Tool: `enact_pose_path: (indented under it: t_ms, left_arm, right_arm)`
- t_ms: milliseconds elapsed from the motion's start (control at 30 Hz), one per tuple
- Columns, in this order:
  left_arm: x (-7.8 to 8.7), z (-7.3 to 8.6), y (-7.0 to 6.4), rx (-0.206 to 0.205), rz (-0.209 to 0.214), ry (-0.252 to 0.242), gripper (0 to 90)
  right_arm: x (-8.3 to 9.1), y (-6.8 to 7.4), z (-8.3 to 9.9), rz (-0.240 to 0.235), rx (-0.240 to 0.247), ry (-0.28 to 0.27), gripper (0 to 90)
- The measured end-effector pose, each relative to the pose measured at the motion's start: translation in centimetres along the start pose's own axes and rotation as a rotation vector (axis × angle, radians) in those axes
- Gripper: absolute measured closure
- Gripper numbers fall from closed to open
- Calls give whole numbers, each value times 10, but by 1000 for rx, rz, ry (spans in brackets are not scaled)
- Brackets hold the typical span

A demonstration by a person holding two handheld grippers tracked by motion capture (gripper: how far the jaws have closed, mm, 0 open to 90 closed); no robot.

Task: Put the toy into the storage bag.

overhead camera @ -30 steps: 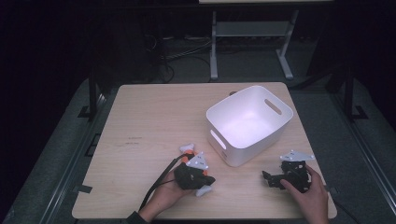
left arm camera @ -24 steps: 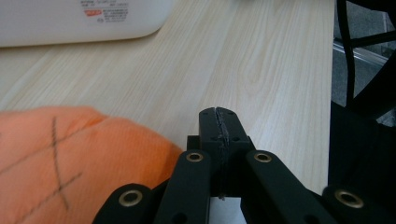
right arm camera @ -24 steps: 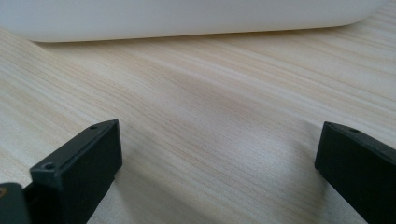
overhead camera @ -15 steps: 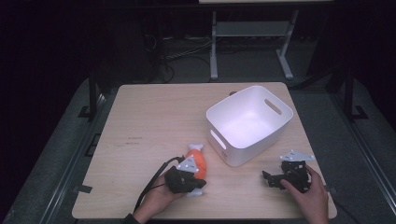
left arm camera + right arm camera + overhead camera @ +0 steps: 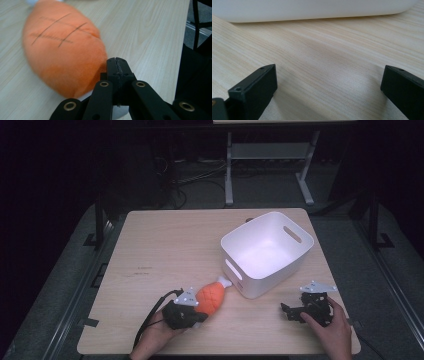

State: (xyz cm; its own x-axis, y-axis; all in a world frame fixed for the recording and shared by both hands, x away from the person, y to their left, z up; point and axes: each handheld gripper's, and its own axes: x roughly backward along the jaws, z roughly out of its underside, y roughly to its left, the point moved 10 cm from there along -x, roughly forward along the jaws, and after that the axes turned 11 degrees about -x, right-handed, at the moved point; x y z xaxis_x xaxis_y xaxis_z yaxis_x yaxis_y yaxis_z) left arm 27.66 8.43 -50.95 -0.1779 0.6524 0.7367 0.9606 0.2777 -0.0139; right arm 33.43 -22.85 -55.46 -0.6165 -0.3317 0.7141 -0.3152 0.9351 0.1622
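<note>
An orange plush toy (image 5: pixel 212 295) with dark stitched lines and a white end lies on the wooden table (image 5: pixel 170 245), white end toward the bin. My left gripper (image 5: pixel 196 316) sits at the plush's near end, held by a hand. In the left gripper view its jaws (image 5: pixel 117 65) are pressed together, with the plush (image 5: pixel 62 55) lying against their left side and no fabric visible between them. My right gripper (image 5: pixel 286 311), held by the other hand near the front right edge, rests low over bare wood with its jaws (image 5: pixel 329 85) wide apart and nothing between them.
A white plastic bin (image 5: pixel 295 251) with slot handles stands at the table's right, empty inside; its wall (image 5: pixel 312 10) is just ahead of the right gripper. A cable (image 5: pixel 150 320) trails from the left gripper. Dark floor and a metal stand lie beyond the table.
The left gripper has drawn back toward the front edge and left, uncovering the orange plush, which now lies in full view pointing at the bin. The right gripper has stayed put.
</note>
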Motion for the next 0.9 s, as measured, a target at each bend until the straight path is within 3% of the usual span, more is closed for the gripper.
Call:
enact_pose_path:
  t_ms: [567, 733, 900]
  left_arm:
    - [24, 22, 20, 42, -74, 9, 896]
    - [27, 22, 21, 38, -77, 10, 891]
    - [32, 19, 22, 37, -73, 6, 828]
  right_arm:
    - [0, 0, 0, 0, 0, 0, 2]
    - [0, 0, 0, 0, 0, 0, 2]
    - [0, 0, 0, 0, 0, 0, 2]
